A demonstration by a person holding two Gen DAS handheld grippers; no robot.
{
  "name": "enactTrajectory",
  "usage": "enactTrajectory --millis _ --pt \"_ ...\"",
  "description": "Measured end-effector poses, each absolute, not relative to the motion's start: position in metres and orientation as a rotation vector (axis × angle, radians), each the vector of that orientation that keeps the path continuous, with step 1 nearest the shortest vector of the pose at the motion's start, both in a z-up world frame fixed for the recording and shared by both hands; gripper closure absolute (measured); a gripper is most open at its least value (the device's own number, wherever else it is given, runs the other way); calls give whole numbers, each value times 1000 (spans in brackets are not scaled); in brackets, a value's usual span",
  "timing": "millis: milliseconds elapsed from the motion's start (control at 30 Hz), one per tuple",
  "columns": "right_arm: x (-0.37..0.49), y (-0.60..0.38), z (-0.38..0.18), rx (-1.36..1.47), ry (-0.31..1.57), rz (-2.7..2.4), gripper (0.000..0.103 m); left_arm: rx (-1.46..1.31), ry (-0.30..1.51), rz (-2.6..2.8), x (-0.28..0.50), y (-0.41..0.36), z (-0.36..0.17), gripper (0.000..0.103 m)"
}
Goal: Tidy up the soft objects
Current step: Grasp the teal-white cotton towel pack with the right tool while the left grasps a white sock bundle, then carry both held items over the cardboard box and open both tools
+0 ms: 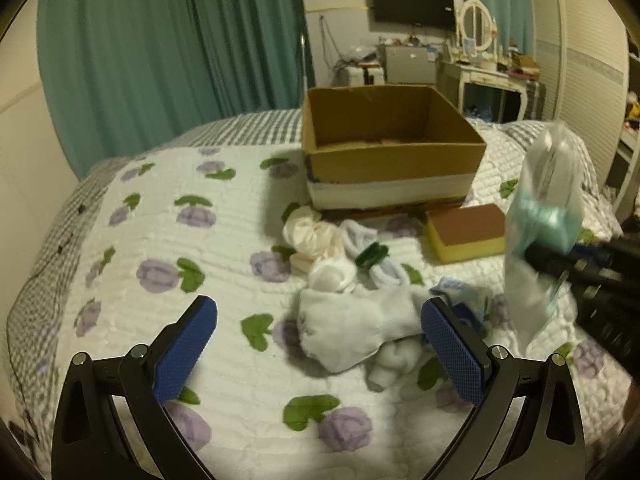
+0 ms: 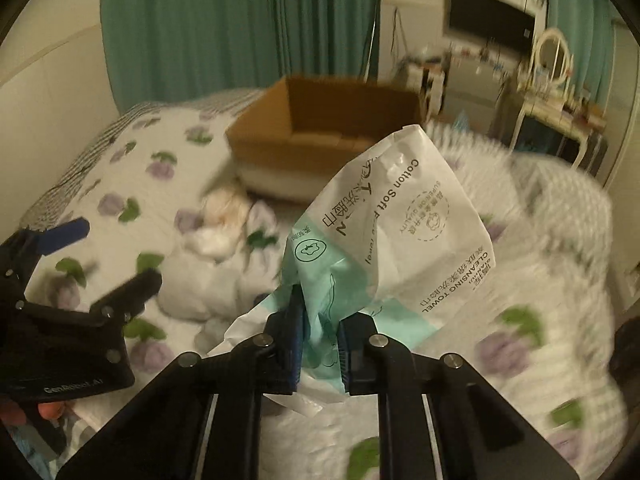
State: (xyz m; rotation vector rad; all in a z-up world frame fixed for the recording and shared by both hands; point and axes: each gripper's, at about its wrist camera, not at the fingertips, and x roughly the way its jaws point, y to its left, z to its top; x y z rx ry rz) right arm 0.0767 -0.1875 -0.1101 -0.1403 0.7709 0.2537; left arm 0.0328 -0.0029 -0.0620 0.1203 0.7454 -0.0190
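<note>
- Cardboard box (image 1: 392, 148) sits open-topped on the quilted bed (image 1: 224, 240); bare quilt lies left of the sock pile (image 1: 356, 312).
- Left gripper (image 1: 320, 344) spread wide over the socks, holding nothing.
- Right gripper (image 2: 320, 344) pinches the cleansing-towel pack (image 2: 384, 232), raised off the bed.
- Yellow sponge (image 1: 466, 234) beside the box.
- Right view motion-blurred; pack's lower end hidden behind the fingers.

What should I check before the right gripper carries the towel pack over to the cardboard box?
1. Right gripper shut on the towel pack: ok.
2. Pack lifted off the bed: ok.
3. Cardboard box open on top: ok.
4. Room inside the box: ok; the visible part holds nothing.
5. Left gripper open, low over the socks, apart from the pack: ok.
6. Grip security: cannot tell; only the pack's crumpled teal end is pinched.
</note>
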Motion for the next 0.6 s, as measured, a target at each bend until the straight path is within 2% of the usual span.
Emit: enactTrajectory --millis 133,233,267,400,433,467,600 --pt "86 -197 -102 -170 764 243 89 113 813 -33 52 -8 -79 0" --pt "90 -200 -116 -160 790 248 89 111 895 -2 73 -5 -109 18" --pt "90 -200 -122 -163 800 248 89 84 935 -2 80 -1 -120 21" --pt "94 -196 -141 -182 834 244 89 13 963 -20 92 6 -136 21" --pt "94 -198 -143 -175 838 247 89 14 960 -31 93 5 -137 25" --pt "95 -198 -144 -172 841 251 89 16 961 -47 94 2 -138 35" --pt "95 -200 -146 -162 845 244 89 74 929 -60 90 -7 -137 52"
